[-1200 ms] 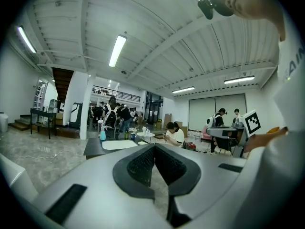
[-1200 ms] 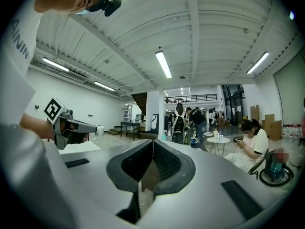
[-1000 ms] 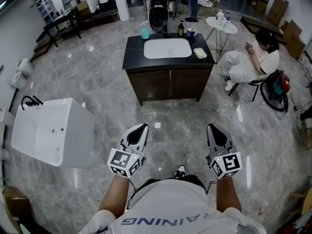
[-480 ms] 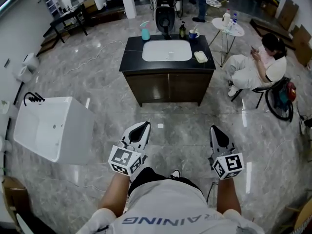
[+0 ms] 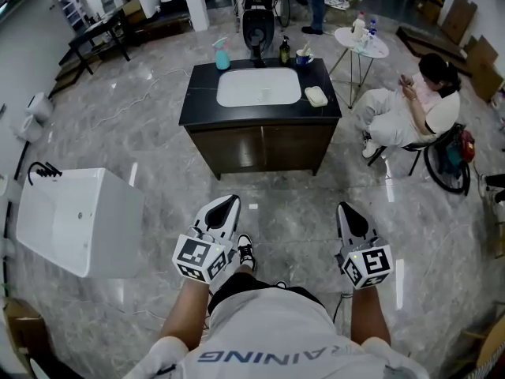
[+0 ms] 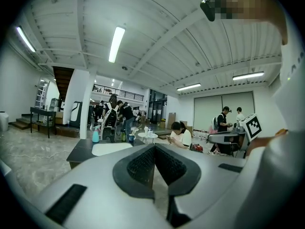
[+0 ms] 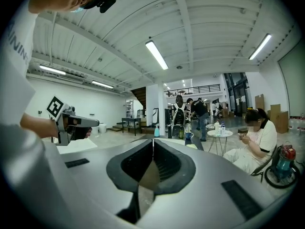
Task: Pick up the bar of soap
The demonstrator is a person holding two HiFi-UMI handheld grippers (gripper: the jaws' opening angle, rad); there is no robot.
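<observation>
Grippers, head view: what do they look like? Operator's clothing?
The left gripper and right gripper both have pale grey tapered shells with black ribbed pads. Each carries a white cube of black square markers. The operator wears a white printed T-shirt with short sleeves.

Bright, even light falls from ceiling lamps (image 6: 116, 44). The polished floor (image 5: 118, 125) shows pale glare streaks left and right of the cabinet (image 5: 260, 144), whose shadow is soft. Both gripper views bulge, with black corners. The left tongs (image 6: 153, 149), close to the lens, look soft, while the hall beyond is sharp.
</observation>
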